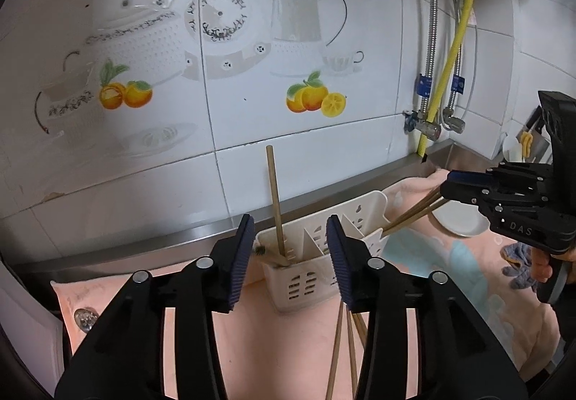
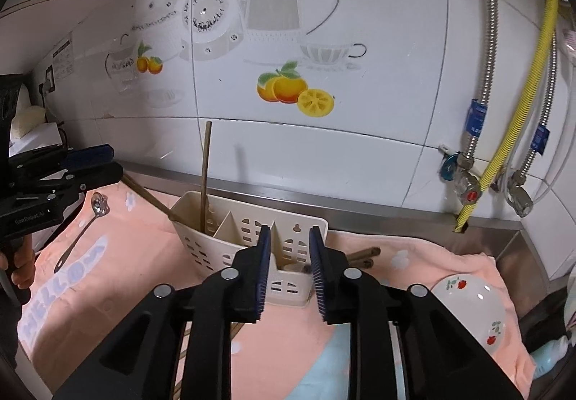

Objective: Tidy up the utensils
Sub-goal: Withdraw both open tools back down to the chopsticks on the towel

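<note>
The left gripper [image 1: 291, 256] hangs with its jaws parted and nothing between the pads, poised over the white slotted utensil caddy [image 1: 324, 256], where one chopstick [image 1: 275, 202] stands upright in the left end compartment. The right gripper [image 2: 289, 270] is likewise released, its jaws slightly apart above the caddy's right end, from which two chopsticks [image 2: 363, 256] jut sideways. The caddy sits on a pink towel [image 2: 126, 274]. A metal spoon [image 2: 86, 227] lies on the cloth to the left, an upturned floral bowl [image 2: 471, 306] to the right.
</note>
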Motion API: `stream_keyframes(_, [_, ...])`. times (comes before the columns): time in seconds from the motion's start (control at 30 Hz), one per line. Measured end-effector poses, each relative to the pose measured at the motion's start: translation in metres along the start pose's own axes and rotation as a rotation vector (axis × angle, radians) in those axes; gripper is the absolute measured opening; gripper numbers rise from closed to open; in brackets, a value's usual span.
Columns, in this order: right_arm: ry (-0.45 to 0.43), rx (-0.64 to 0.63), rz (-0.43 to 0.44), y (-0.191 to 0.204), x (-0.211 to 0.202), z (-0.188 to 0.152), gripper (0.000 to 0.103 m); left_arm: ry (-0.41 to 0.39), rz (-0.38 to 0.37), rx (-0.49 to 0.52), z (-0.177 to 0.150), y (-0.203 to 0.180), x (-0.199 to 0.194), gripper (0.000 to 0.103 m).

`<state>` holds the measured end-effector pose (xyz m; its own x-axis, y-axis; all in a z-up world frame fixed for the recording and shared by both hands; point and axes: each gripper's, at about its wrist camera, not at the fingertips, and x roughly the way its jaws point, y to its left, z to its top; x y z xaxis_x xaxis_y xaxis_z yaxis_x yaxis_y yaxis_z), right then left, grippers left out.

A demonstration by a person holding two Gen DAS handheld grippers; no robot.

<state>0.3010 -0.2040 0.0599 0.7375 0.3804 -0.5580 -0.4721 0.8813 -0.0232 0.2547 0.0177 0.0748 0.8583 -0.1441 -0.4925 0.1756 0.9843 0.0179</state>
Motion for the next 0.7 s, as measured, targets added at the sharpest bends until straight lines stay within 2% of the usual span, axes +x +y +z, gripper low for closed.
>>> stream_keyframes(0.1, [-0.007,0.003,0.005,0.005,-0.008,-0.010,0.032,-0.013,0.003,-0.007,-0.007,0.001,-0.011,0.054])
stream_keyframes(0.23, [-0.002,0.009,-0.001,0.014,-0.015,-0.029,0.039,-0.020,0.014,-0.016,-0.022,0.000,-0.022,0.072])
stream_keyframes(0.3, [0.008,0.018,0.001,0.018,-0.016,-0.041,0.043,-0.018,0.014,-0.023,-0.030,0.001,-0.025,0.075])
stream_keyframes(0.37, [0.023,0.031,0.007,0.021,-0.015,-0.053,0.045,-0.013,0.020,-0.028,-0.040,0.001,-0.028,0.083])
stream_keyframes(0.57, [0.081,0.081,0.018,0.034,-0.009,-0.097,0.049,0.009,0.056,-0.029,-0.070,0.001,-0.035,0.093])
stream_keyframes(0.7, [0.126,0.131,0.033,0.044,-0.001,-0.127,0.049,0.020,0.068,-0.042,-0.086,0.004,-0.040,0.095])
